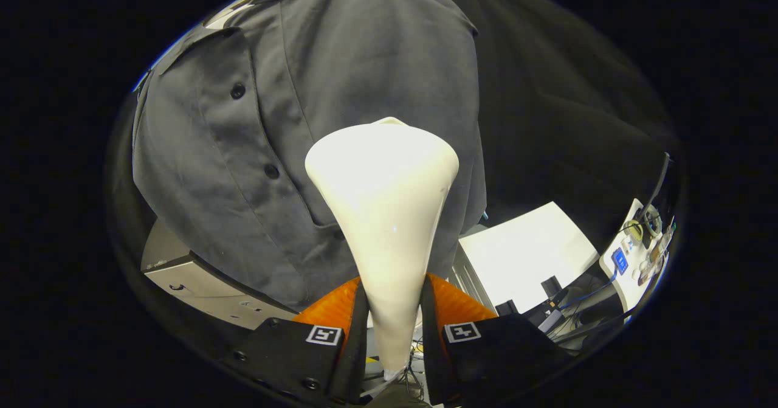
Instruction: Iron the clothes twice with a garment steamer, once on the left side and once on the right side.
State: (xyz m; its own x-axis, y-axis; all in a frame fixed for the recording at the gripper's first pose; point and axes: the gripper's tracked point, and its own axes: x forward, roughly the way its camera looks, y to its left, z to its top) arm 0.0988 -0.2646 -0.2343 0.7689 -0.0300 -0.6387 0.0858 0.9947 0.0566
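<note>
Garment steamer: white, cone-shaped body, narrow at the base and flaring to a wide head. It stands at centre frame, rising from the bottom middle to just above mid-height. The handle end sits between the gripper's two fingers; the wide head reaches well beyond them, toward the cloth.

Gripper: both fingers press on the steamer's narrow lower part, one on each side, so it is clamped on the steamer. A square black-and-white marker shows on each finger's housing, lower centre.

Grey shirt: hangs directly behind the steamer head and takes up the upper left and centre of the frame. A button placket runs down its left part with dark buttons spaced along it. Collar at the top of the frame. The steamer head lies over the shirt's lower middle, right of the placket; contact with the fabric cannot be told from this angle.

Black cloth wall: upper right, behind the shirt.

Grey metal box: lower left, under the shirt's hem.

White counter: lower right, its surface bright and bare.

White device: far right, with a small blue screen and several cables around it. Too small for detail.
</note>
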